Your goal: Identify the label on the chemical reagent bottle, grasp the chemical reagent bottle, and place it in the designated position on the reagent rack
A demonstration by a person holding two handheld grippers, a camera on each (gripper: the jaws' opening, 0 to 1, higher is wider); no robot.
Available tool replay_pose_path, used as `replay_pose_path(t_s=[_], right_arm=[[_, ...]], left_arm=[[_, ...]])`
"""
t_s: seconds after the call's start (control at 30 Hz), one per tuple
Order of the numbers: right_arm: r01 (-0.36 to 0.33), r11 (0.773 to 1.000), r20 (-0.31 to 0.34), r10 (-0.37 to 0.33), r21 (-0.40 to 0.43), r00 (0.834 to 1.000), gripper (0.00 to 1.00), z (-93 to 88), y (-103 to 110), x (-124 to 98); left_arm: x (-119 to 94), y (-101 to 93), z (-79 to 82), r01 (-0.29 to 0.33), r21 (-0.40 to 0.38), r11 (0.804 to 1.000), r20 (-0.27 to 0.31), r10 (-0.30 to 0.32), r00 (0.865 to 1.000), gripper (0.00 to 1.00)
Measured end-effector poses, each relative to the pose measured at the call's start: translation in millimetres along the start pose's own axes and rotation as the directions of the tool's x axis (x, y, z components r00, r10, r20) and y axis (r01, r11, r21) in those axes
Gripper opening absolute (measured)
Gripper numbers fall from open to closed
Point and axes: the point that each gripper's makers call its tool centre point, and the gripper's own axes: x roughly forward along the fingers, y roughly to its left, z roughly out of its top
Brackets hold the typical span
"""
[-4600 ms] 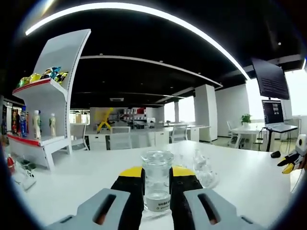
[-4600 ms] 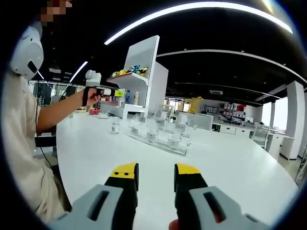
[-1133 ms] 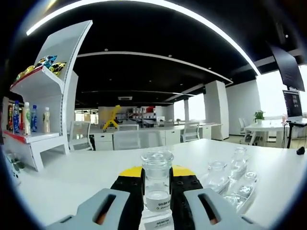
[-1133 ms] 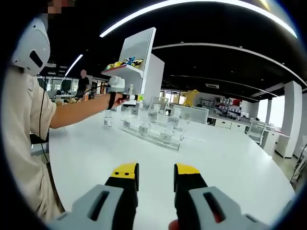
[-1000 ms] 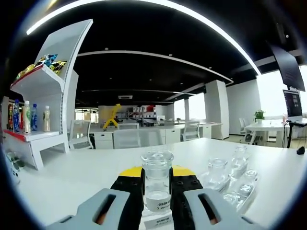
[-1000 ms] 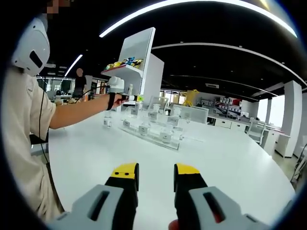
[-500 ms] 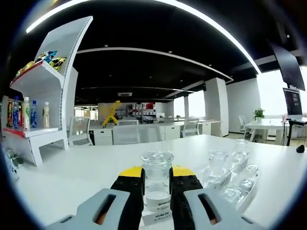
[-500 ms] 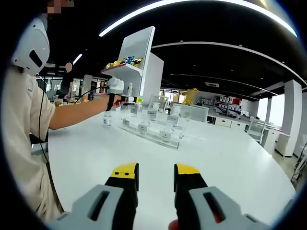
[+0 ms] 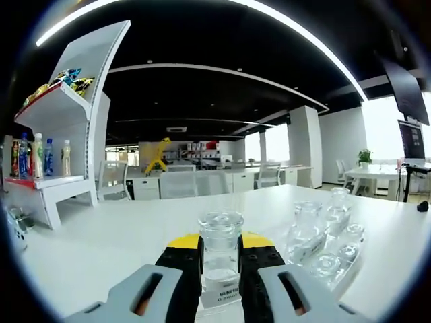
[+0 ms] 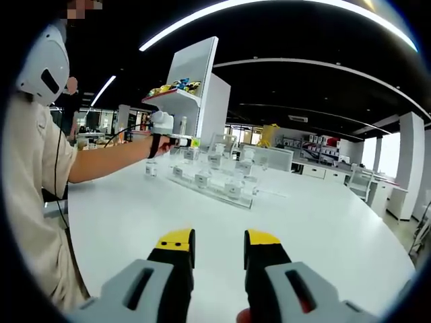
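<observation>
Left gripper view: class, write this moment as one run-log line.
left tongs: shut on reagent bottle | right tongs: open, empty | reagent rack: on white table

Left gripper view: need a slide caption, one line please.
Left gripper clamps a clear reagent bottle beside the rack.

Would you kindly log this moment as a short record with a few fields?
left gripper: shut on bottle, clear, white label
right gripper: open, holding nothing, above table
rack: clear, on table, holding several bottles
rack in left gripper view: to the right of the held bottle
shelf: white, with drinks and snacks
</observation>
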Motion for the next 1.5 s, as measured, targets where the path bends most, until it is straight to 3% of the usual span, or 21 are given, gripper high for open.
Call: replay_pose_path(t_s=[1.1, 1.5], right_arm=[[0.007, 1.0, 0.016, -0.007, 0.009, 1.0, 0.29, 1.9, -2, -1], [0.022, 1.0, 0.025, -0.022, 0.016, 0.999, 0.29, 0.1, -6, -4]], left_arm=[[-7, -4.6, -8.6, -0.006, 0.002, 1.0, -0.047, 0.006, 0.999, 0.2], [-17, -13.9, -7.6, 0.023, 0.014, 1.0, -0.085, -0.022, 0.996, 0.29]])
